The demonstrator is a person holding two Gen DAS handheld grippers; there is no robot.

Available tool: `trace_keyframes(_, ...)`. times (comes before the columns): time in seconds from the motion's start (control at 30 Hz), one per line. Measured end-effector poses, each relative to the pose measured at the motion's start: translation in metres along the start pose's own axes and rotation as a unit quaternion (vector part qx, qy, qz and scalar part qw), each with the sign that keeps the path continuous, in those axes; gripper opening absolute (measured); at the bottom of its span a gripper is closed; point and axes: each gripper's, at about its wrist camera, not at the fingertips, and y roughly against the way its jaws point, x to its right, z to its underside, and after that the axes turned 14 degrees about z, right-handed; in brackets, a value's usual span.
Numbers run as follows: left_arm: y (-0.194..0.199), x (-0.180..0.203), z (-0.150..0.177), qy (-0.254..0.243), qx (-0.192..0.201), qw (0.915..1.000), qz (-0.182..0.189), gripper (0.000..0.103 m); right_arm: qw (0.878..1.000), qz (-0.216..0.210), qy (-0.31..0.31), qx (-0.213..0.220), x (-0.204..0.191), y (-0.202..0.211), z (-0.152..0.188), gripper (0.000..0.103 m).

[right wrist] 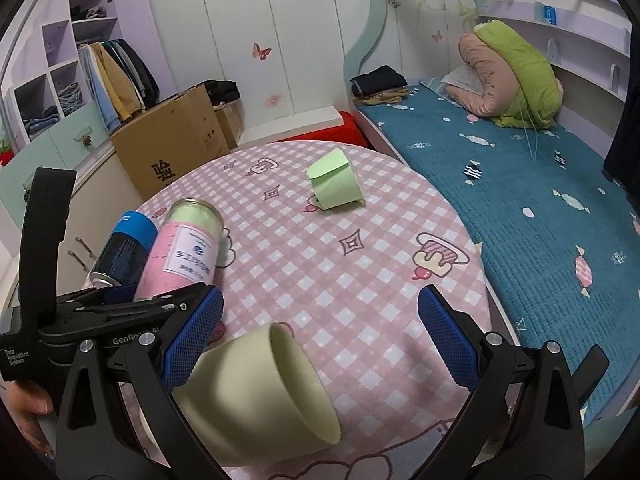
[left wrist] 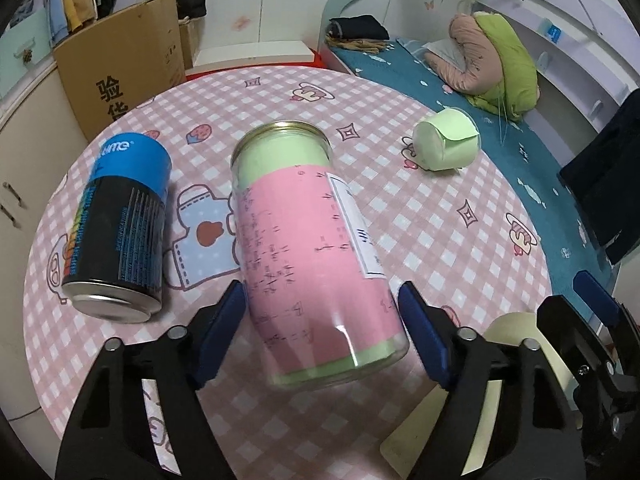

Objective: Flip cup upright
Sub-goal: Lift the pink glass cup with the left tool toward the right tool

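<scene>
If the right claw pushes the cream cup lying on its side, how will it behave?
The cream cup looks smooth and rigid, so it probably slides against the pads. Its body tapers, so it would likely roll in a curve on the checked tablecloth. The right claw stands open around it.

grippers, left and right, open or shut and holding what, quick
Left gripper: open, fingers either side of the pink-labelled glass jar, no clear contact.
Right gripper: open, holding nothing; pale cream cup on its side between the fingers.
</scene>
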Motion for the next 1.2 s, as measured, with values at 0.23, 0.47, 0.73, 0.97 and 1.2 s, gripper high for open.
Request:
trace_keyframes(0.23,0.027,-0.003,0.012,-0.020,0.012,0.9996,0.015,0.072,1.000,-0.004,0.011,0.004,-0.015,0.014,0.004,0.098)
trace_keyframes(0.47,0.057,-0.015,0.041,-0.033,0.014,0.9992,0.018,0.072,1.000,-0.013,0.023,0.009,-0.036,0.035,0.011,0.098)
trace_keyframes(0.73,0.088,-0.035,0.082,-0.010,0.018,0.9993,0.031,0.070,0.998,-0.019,0.054,0.010,-0.068,0.065,0.023,0.098)
trace_keyframes(0.97,0.110,-0.044,0.111,0.003,0.027,0.9987,0.044,0.071,0.997,-0.015,0.075,0.010,-0.090,0.088,0.041,0.098)
trace_keyframes(1.2,0.118,-0.048,0.129,0.001,0.026,0.9986,0.046,0.071,0.996,-0.008,0.084,-0.003,-0.103,0.097,0.055,0.098)
